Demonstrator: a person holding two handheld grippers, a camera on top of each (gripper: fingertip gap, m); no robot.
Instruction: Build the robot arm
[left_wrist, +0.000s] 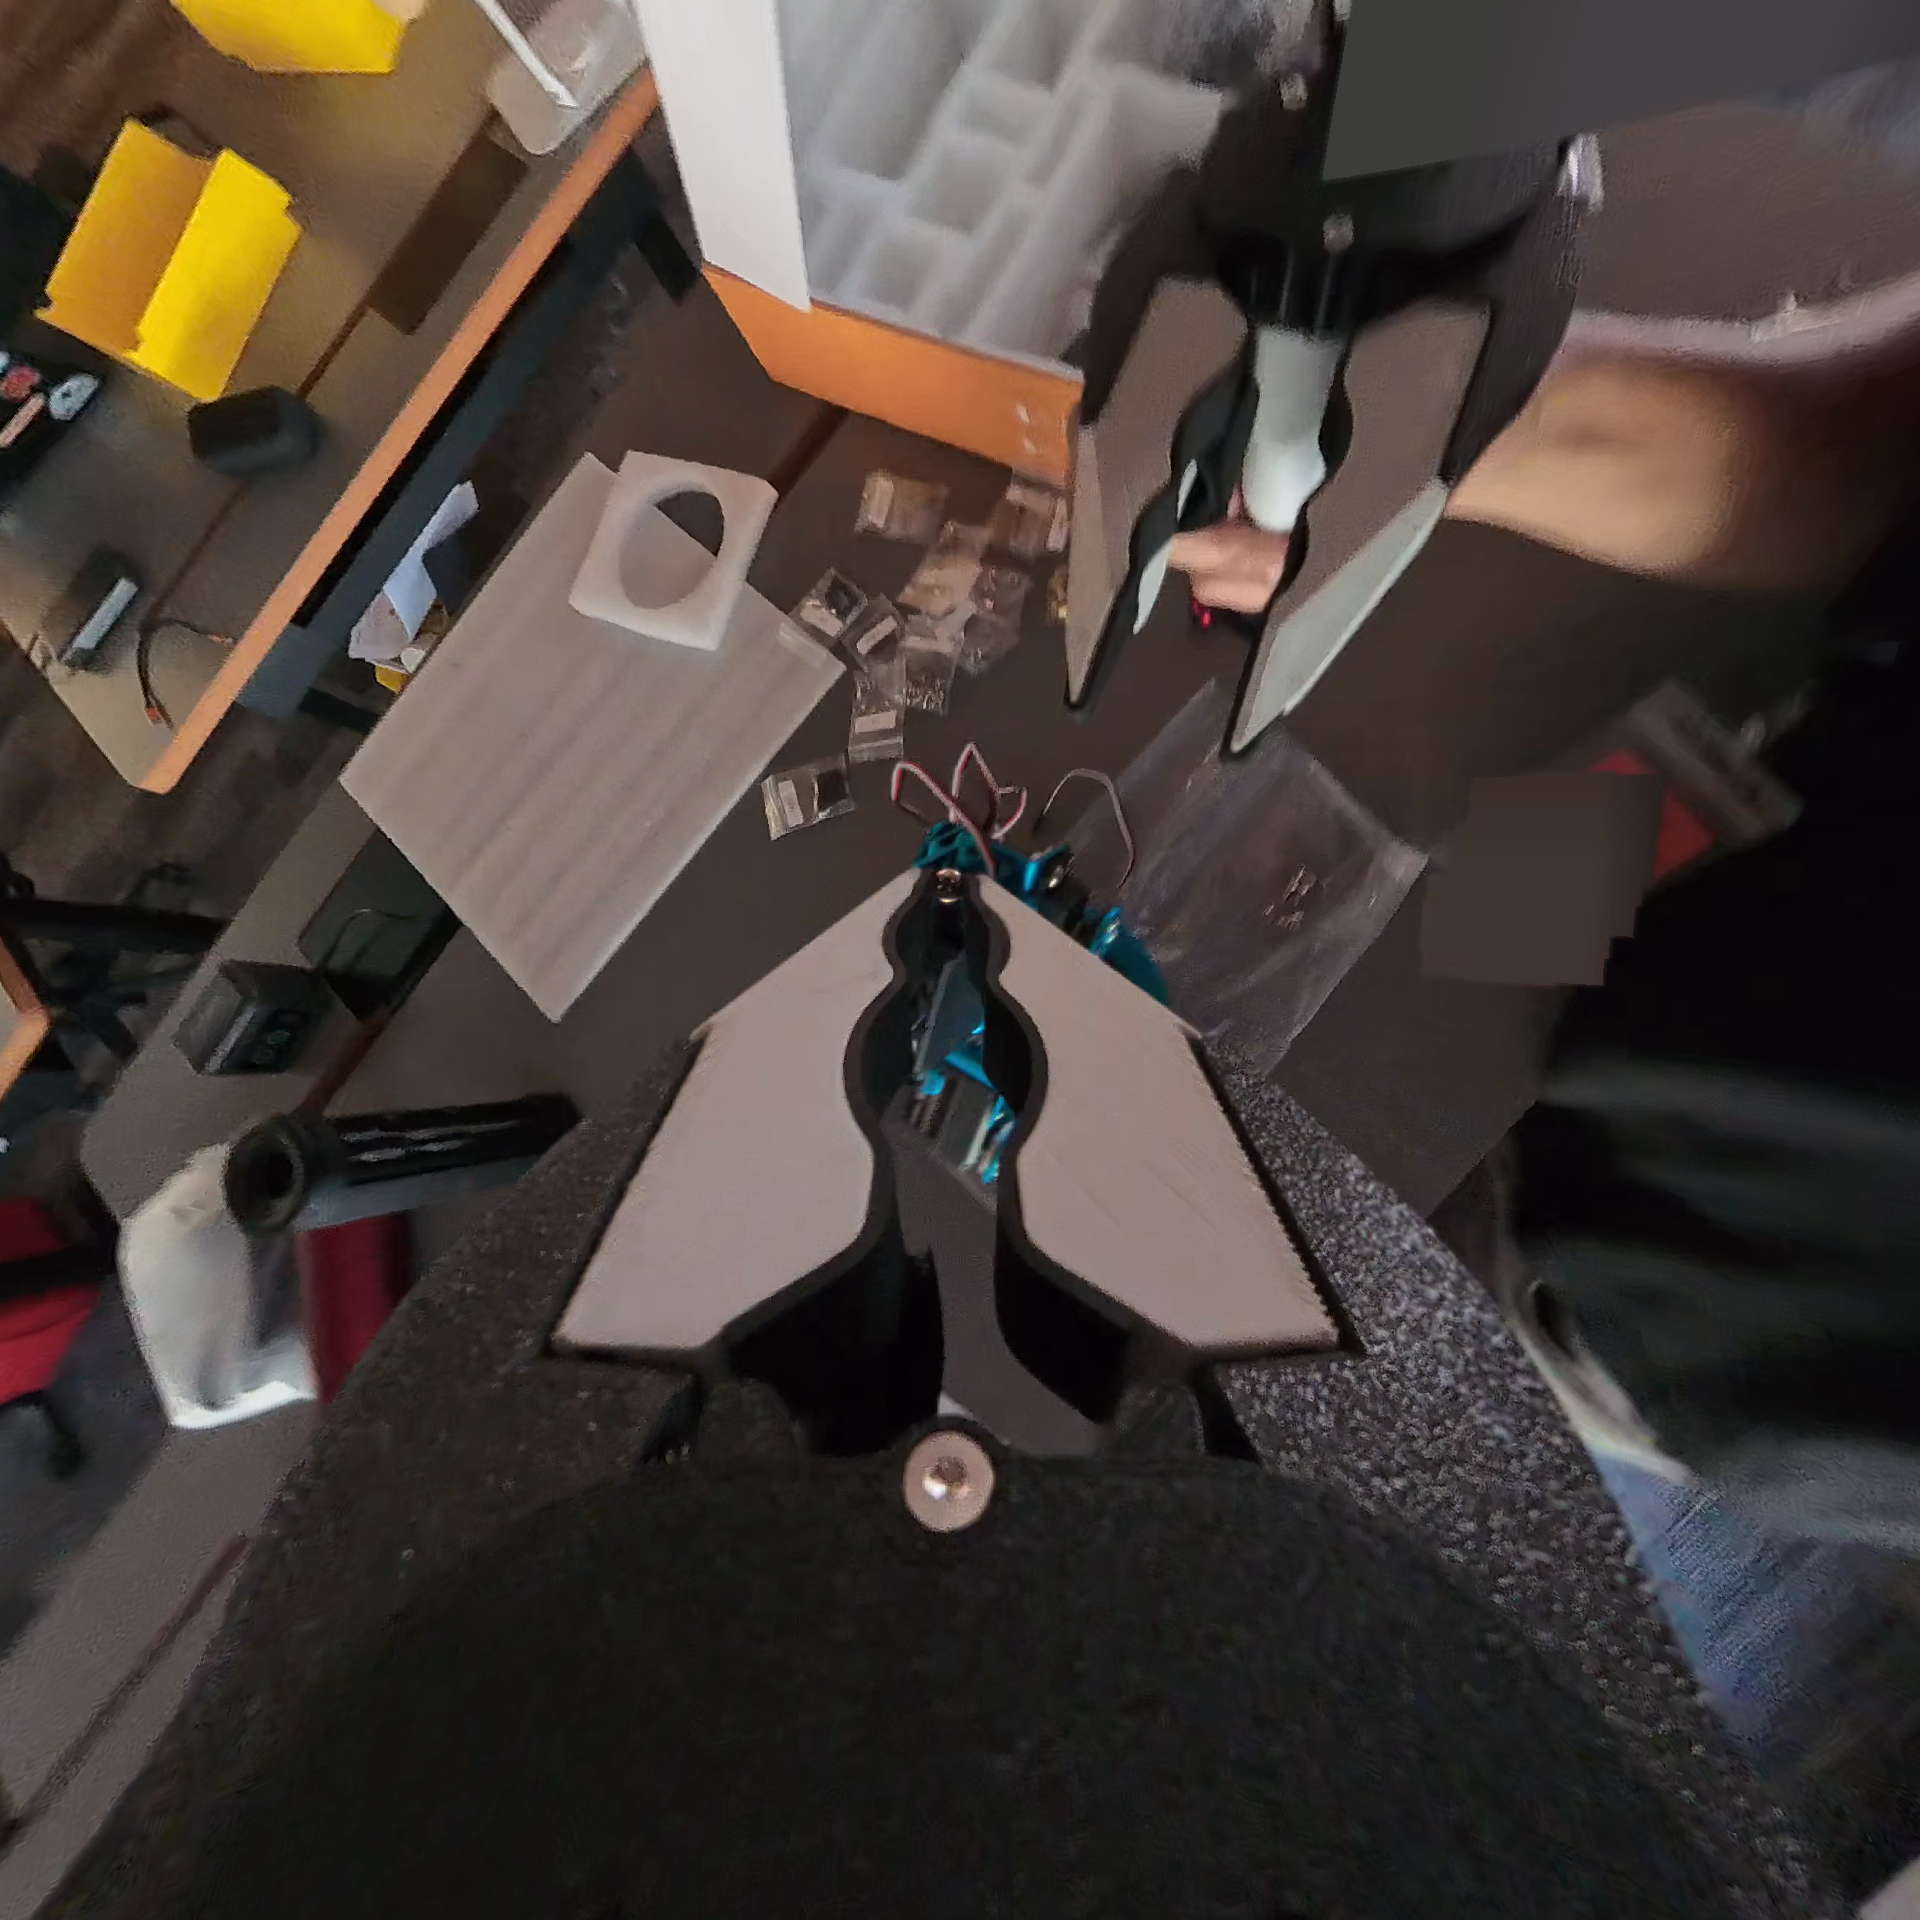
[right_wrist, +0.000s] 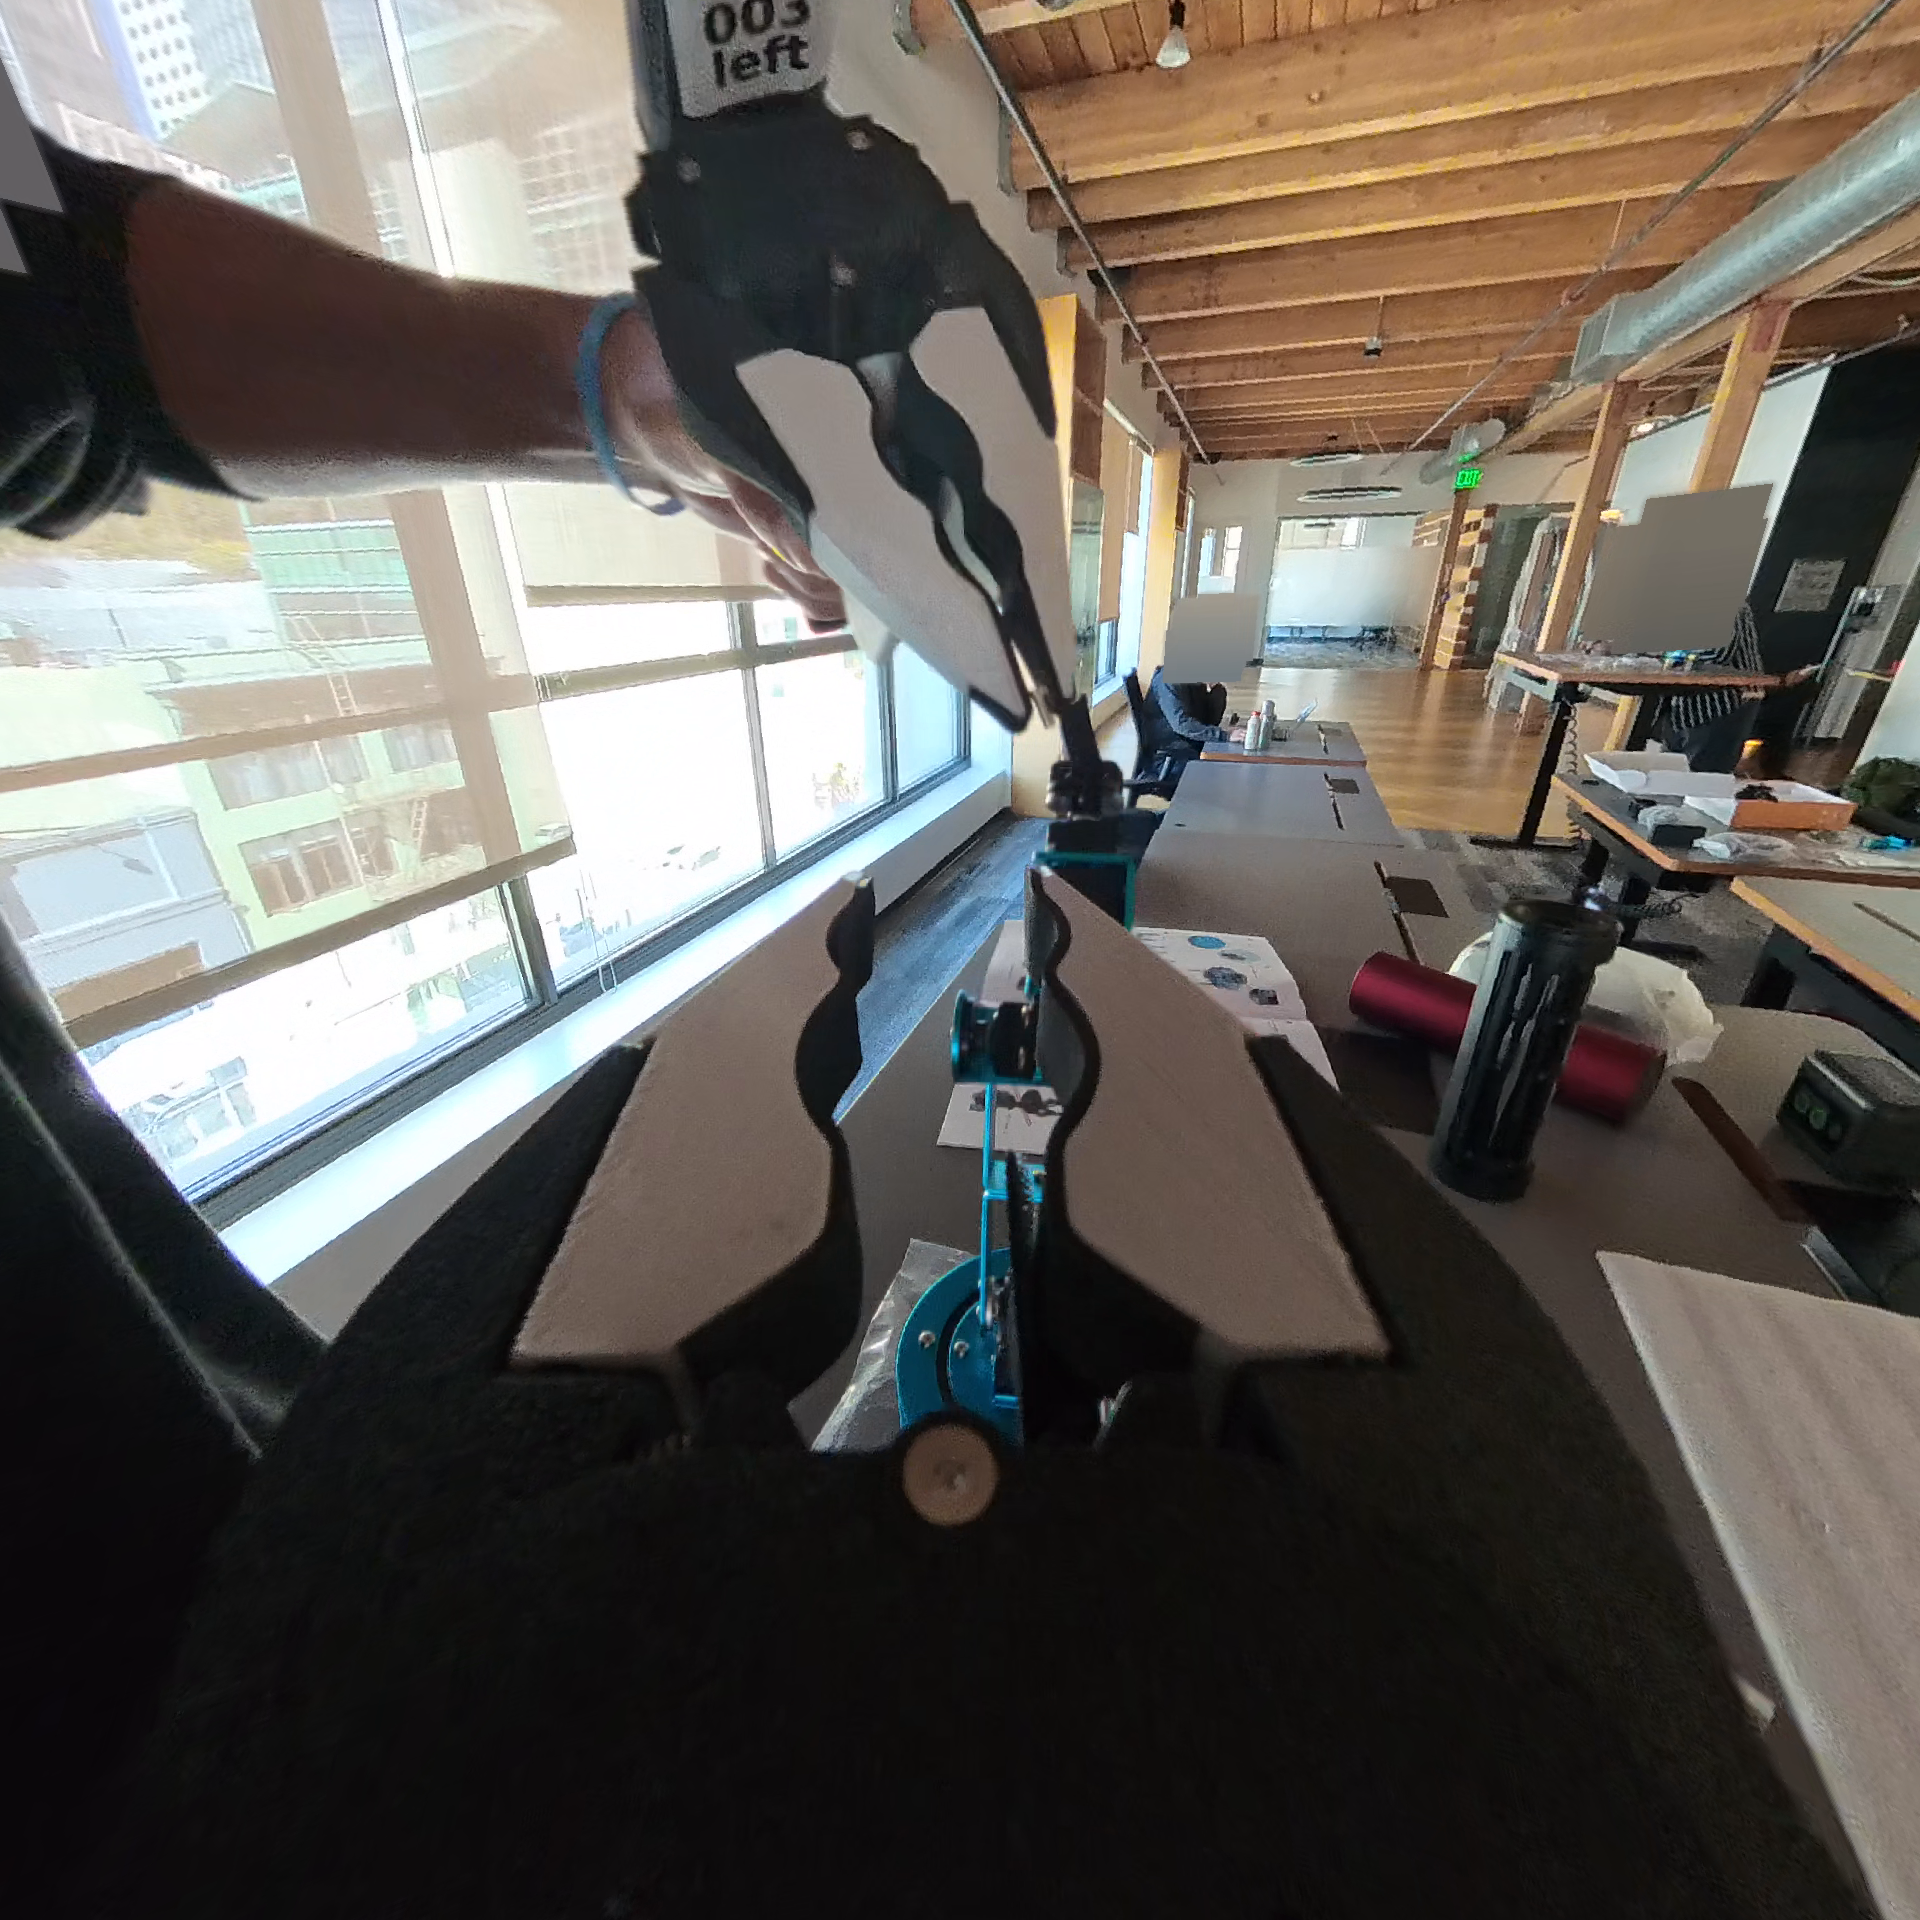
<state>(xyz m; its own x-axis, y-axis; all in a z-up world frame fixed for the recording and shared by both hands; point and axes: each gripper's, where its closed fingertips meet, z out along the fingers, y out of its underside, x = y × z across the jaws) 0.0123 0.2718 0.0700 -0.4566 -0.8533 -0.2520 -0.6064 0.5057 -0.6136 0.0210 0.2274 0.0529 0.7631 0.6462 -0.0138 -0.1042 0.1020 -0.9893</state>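
A blue metal robot arm kit (right_wrist: 951, 1340) with black servos and red-and-white wires stands upright on the grey-brown table (right_wrist: 1299, 904). My left gripper (left_wrist: 948, 883) is shut on the arm's black top end. It shows from outside in the right wrist view (right_wrist: 1044, 707), reaching down from above, held by a bare forearm. The blue arm (left_wrist: 1101, 925) shows behind and between its fingers. My right gripper (right_wrist: 948, 883) is open and empty, with the blue arm standing in the gap ahead of its fingers. In the left wrist view it (left_wrist: 1164, 717) hangs open beyond the arm.
A white foam sheet (left_wrist: 582, 769) bearing a foam block with a round hole (left_wrist: 675, 551) lies left of the arm. Several small plastic bags (left_wrist: 914, 623), a clear bag (left_wrist: 1268, 862), a black tube (right_wrist: 1517, 1049), a red cylinder (right_wrist: 1496, 1029) and a black box (right_wrist: 1860, 1112) surround it. Windows run along the left. The grippers' ends are close to 6 cm from one another.
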